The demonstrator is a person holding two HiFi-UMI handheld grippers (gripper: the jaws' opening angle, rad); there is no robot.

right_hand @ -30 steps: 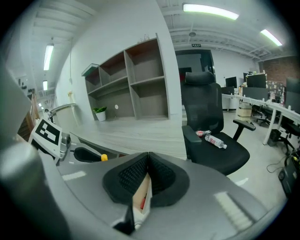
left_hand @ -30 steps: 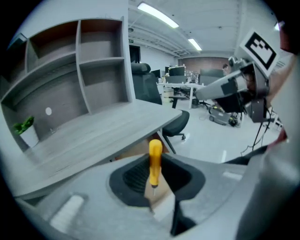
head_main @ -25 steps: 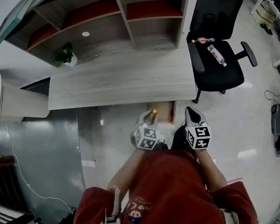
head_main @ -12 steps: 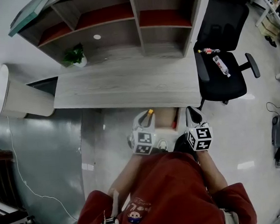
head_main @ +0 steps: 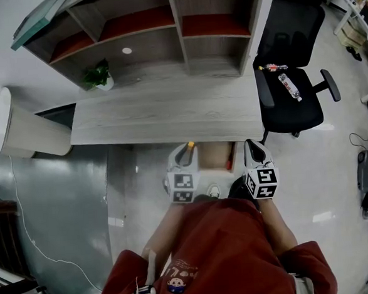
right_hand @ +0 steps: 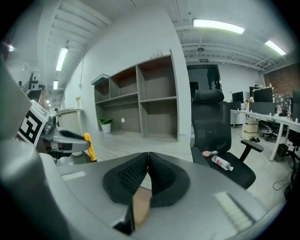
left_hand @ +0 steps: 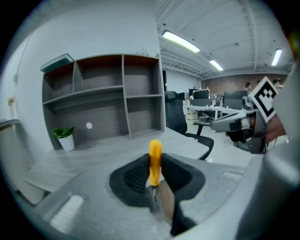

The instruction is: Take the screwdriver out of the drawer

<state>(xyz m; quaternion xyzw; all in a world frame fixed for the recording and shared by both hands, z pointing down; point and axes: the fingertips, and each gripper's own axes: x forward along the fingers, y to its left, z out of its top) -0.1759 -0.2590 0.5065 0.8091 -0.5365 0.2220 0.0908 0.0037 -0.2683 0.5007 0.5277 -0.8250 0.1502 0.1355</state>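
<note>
A screwdriver (head_main: 189,146) with a yellow handle is held in my left gripper (head_main: 183,152), just below the desk's front edge. In the left gripper view the yellow handle (left_hand: 155,161) stands upright between the black pads, the left gripper (left_hand: 154,180) shut on it. The open drawer (head_main: 215,155) shows its wooden inside between the two grippers, with a red-handled item (head_main: 229,159) at its right side. My right gripper (head_main: 252,148) hovers over the drawer's right edge. Its pads meet with nothing between them, so the right gripper (right_hand: 147,171) is shut. The left gripper (right_hand: 70,140) also shows there, carrying the screwdriver (right_hand: 88,146).
A long grey wooden desk (head_main: 163,116) lies ahead, with a shelf unit (head_main: 175,24) and a small potted plant (head_main: 97,76) behind it. A black office chair (head_main: 290,98) with a bottle (head_main: 288,84) on its seat stands at the right. A pale rounded counter (head_main: 26,132) stands at the left.
My left gripper has risen with the screwdriver and shifted a little left, up to the desk's front edge. The right gripper has barely moved.
</note>
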